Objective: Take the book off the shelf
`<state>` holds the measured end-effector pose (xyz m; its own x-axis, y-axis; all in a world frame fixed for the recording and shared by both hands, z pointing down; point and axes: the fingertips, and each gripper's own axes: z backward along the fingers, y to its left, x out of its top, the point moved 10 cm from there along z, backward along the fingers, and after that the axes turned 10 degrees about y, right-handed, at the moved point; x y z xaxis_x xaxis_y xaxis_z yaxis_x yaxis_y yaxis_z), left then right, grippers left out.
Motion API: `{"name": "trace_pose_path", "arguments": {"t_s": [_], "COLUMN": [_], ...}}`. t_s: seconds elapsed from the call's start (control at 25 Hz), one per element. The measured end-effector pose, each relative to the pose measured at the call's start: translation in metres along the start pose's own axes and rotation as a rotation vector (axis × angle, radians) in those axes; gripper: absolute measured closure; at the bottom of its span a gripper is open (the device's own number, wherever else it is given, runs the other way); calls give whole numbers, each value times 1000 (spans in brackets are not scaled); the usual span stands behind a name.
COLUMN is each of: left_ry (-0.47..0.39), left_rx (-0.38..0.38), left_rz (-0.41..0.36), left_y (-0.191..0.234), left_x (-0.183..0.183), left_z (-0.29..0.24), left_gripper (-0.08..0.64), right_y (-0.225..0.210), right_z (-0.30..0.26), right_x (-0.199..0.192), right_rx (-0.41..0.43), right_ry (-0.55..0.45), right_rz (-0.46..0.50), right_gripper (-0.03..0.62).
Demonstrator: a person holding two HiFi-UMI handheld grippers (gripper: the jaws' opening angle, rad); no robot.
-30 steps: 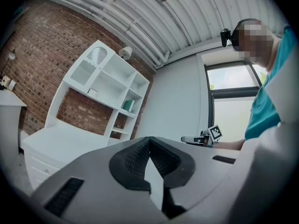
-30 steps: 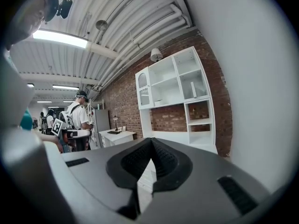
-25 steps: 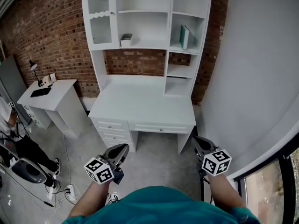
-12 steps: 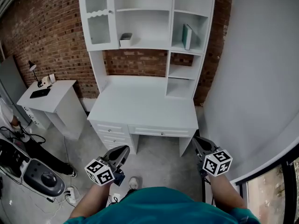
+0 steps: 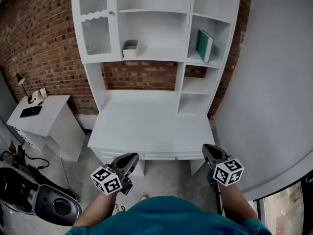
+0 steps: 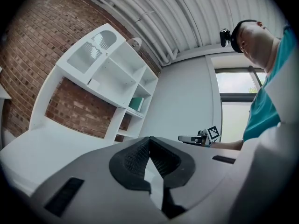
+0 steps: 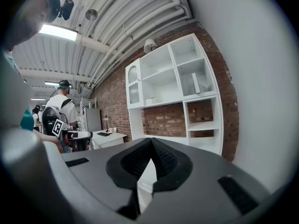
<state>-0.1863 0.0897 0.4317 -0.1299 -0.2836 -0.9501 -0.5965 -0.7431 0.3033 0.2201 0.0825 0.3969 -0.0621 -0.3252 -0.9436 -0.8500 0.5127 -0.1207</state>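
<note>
Teal, slim book (image 5: pixel 204 45) leans alone in the upper right compartment of the white shelf unit (image 5: pixel 146 13) by the brick wall, well apart from and above both grippers, across the white tabletop (image 5: pixel 146 126). The left gripper (image 5: pixel 133 156) and the right gripper (image 5: pixel 206 148) each have jaws pressed together on nothing. Any print on the book's cover is too small to read, and the head view cuts off the shelf unit's top.
</note>
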Motion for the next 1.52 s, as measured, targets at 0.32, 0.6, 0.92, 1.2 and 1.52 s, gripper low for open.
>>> {"name": "trace_pose_path", "arguments": {"t_s": [0.32,0.6,0.92,1.2,1.52], "left_ry": [14,33,22,4,-31], "left_rx": [-55,-68,-24,65,113], "left_rz": [-29,-35,-48,-17,10], "left_y": [114,178,203,195,184], "left_x": [65,95,111,103,117], "left_z": [-36,-59,-95,-156,-202], "left_gripper": [545,545,545,545,545], "right_y": [-5,-21,-63,-138,-188], "right_z": [-109,-171,-208,-230,-248], "right_x": [55,81,90,100,125], "right_rx": [-24,-44,-15,73,115], "right_ry": [-21,-28,6,27,37], "right_rz": [2,-18,-13,18,56], "right_gripper": [571,571,571,571,571]}}
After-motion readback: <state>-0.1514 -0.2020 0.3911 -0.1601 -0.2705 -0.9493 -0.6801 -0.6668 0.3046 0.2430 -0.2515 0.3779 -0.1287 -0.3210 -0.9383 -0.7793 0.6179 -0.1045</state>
